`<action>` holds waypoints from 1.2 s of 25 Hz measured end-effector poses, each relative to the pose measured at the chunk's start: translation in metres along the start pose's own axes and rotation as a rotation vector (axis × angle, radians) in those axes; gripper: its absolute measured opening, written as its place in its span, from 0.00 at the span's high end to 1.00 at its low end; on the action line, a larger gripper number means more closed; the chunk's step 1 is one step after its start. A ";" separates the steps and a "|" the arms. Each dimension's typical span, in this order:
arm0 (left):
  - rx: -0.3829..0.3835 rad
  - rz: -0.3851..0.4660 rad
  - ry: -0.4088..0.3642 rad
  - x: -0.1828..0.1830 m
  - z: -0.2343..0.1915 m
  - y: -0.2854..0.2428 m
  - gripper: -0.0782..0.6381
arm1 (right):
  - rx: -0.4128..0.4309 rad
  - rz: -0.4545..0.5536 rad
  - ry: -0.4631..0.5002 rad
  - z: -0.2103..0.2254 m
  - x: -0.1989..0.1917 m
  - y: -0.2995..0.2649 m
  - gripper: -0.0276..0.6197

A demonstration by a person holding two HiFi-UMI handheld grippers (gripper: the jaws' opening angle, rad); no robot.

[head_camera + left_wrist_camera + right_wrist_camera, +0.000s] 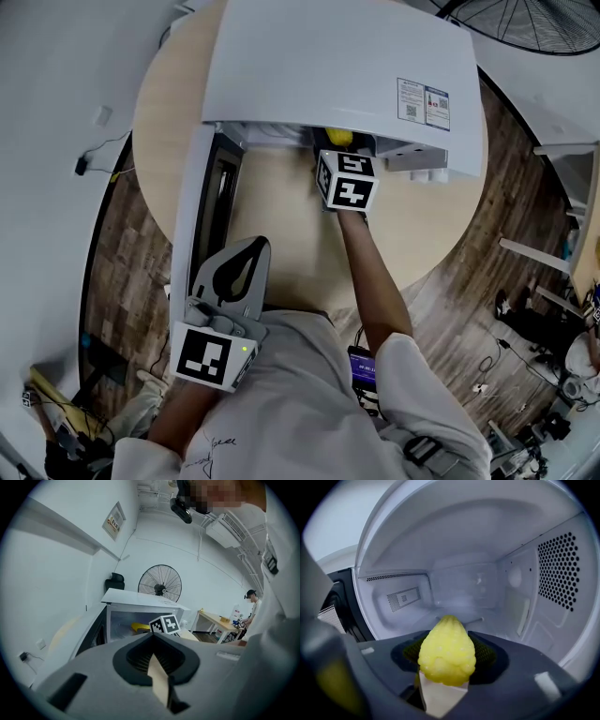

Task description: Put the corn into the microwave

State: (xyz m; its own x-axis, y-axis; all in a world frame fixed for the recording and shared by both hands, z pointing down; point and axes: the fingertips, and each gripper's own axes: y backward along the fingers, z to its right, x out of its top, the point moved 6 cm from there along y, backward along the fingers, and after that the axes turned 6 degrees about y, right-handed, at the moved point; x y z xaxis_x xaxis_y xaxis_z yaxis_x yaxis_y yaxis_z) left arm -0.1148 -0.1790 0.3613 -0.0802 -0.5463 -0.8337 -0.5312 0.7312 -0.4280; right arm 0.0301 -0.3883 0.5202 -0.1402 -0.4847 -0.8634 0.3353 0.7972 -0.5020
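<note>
The white microwave (337, 75) stands on a round wooden table, its door (200, 206) swung open to the left. My right gripper (339, 148), with its marker cube, is at the mouth of the oven, shut on a yellow ear of corn (339, 138). In the right gripper view the corn (446, 651) sticks out between the jaws, tip pointing into the bare white cavity (464, 588). My left gripper (253, 246) hangs back near my body, left of the door, jaws together and nothing in them. From the left gripper view, the left gripper (154, 656) faces the microwave (140, 603) from a distance.
The table (422, 225) shows bare wood in front of the oven. A floor fan (544, 23) stands behind the microwave. A cable and plug (84, 164) lie by the left wall. A desk with a person (251, 604) is far off to the right.
</note>
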 end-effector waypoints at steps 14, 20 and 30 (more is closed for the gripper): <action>0.025 0.024 -0.034 0.011 0.003 -0.001 0.91 | -0.024 -0.007 0.096 -0.004 0.007 -0.019 0.56; 0.023 0.020 -0.027 0.011 0.003 0.000 0.91 | -0.043 -0.009 0.178 -0.008 0.005 -0.022 0.56; 0.025 0.018 -0.027 0.011 0.002 0.001 0.91 | -0.068 -0.014 0.257 -0.010 0.003 -0.027 0.56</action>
State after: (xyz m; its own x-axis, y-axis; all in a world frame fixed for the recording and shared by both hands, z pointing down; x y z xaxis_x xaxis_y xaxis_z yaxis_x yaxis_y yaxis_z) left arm -0.1143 -0.1829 0.3511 -0.0667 -0.5216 -0.8506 -0.5088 0.7511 -0.4207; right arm 0.0111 -0.4072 0.5305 -0.3793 -0.3956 -0.8365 0.2695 0.8176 -0.5089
